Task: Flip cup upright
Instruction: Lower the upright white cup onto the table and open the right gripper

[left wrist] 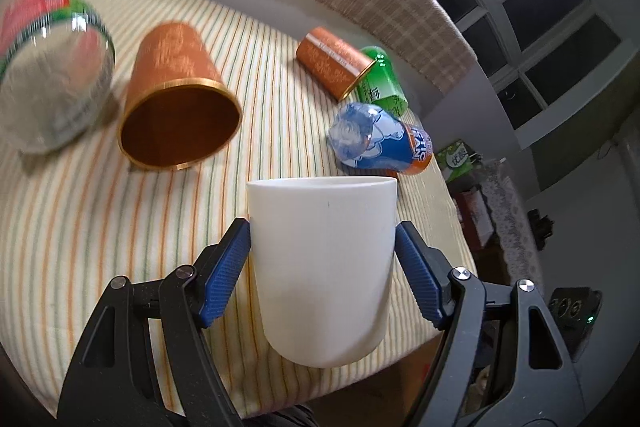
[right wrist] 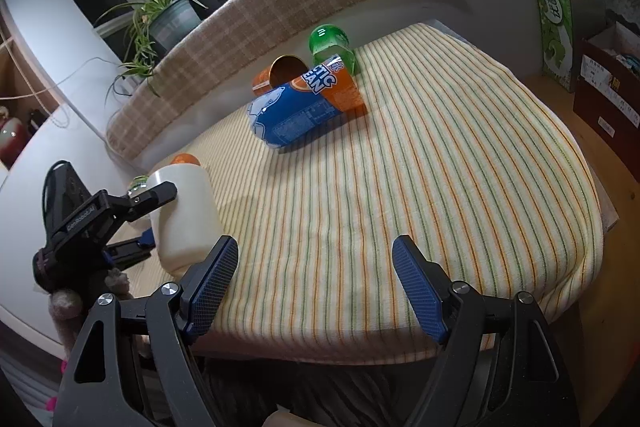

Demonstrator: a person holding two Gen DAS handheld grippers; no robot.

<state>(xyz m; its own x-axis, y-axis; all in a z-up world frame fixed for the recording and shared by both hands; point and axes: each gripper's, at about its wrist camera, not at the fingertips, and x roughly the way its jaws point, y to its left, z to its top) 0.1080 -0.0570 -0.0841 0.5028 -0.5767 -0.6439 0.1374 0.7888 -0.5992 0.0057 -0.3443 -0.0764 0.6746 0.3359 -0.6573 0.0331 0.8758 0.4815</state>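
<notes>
Your left claw (left wrist: 323,259) is clamped on the white cup (left wrist: 322,267), one blue pad (left wrist: 224,275) pressed to each side of its wall. In the left wrist view the cup's mouth points away from the camera and its rounded base toward it — whether it stands fully upright you cannot tell from here. In the right wrist view that same cup (right wrist: 182,215) sits at the near left edge of the striped cloth (right wrist: 400,207) covering the desk, left claw (right wrist: 152,223) around it.

Your right claw (right wrist: 314,287) hangs wide open to the right of the cup, holding nothing.

Beyond the cup, a large orange cup (left wrist: 176,107) lies on its side with its mouth toward you. Right of the white cup's rim lies a blue-and-orange can (left wrist: 380,143), with a smaller orange cup (left wrist: 334,61) and a green can (left wrist: 382,79) just behind it.
</notes>
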